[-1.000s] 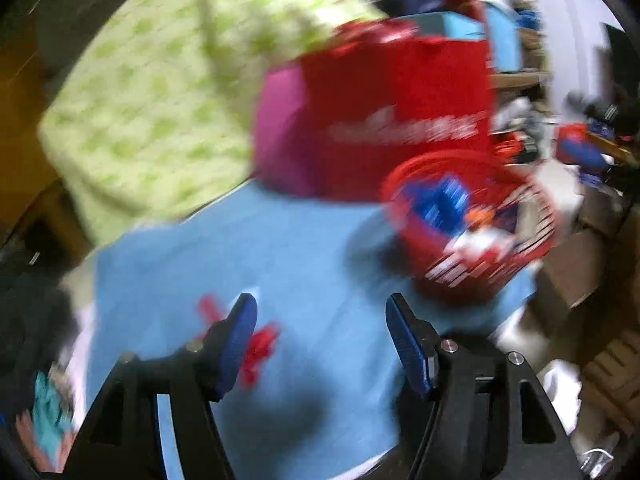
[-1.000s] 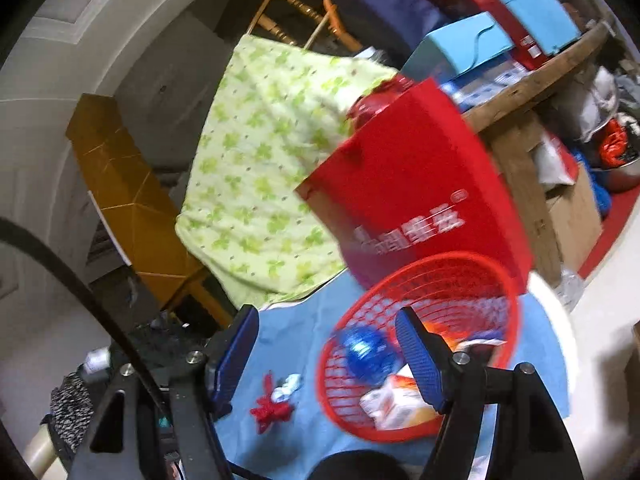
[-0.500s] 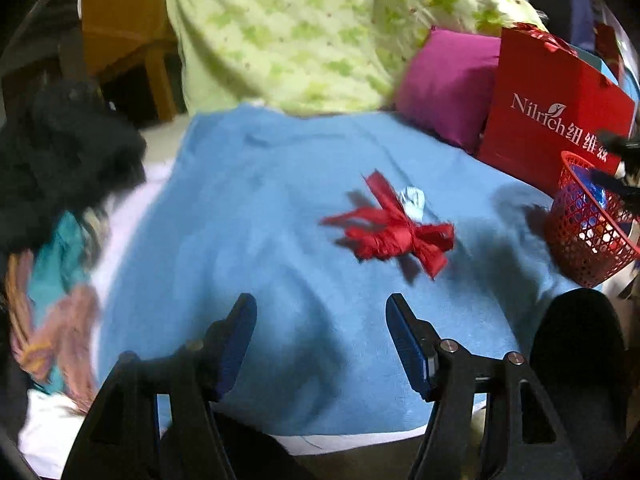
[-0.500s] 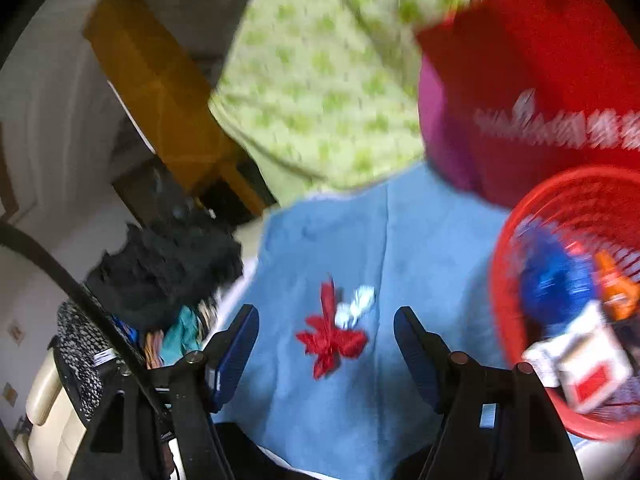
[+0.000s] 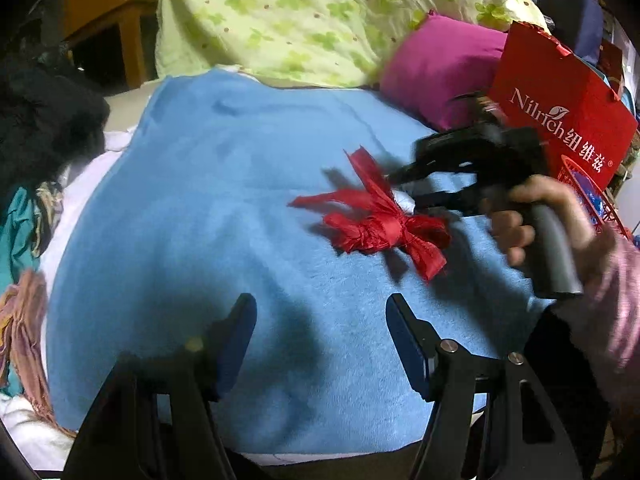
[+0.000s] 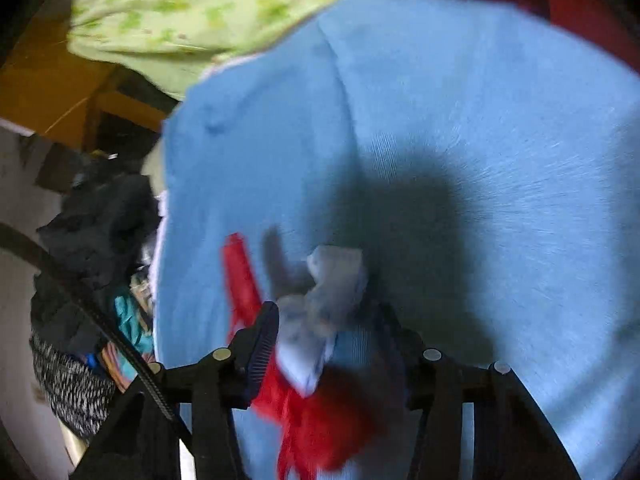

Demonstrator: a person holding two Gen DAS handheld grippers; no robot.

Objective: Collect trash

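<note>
Now a blue blanket (image 5: pixel 208 208) fills both views, spread over what looks like a bed, with a green patterned quilt (image 5: pixel 304 16) and a magenta pillow (image 5: pixel 436 68) behind it. A red paper bag (image 5: pixel 560 120) stands at the far right edge, and beside it only the rim of a red basket (image 5: pixel 588 196) shows; its contents cannot be made out from here.

Near the middle of the blanket lies a crumpled red wrapper (image 5: pixel 380 228), and touching it on its far side is a small whitish scrap (image 6: pixel 320 312).

A person's right hand (image 5: pixel 536 224), pink sleeve at the wrist, brings the right hand-held gripper (image 6: pixel 326 332) down onto that scrap. Its jaws have just been closing, and the scrap sits between them with the left pad against it; the blur hides whether the other pad has met it, so a firm hold cannot be confirmed. The left hand-held gripper (image 5: pixel 320 340) hovers above bare blanket nearer the camera, its jaws about half apart and holding nothing.

By this evidence the collecting is under way but unfinished: two pieces remain on the blanket, one being picked up, the red wrapper untouched, and both have yet to reach the basket.
</note>
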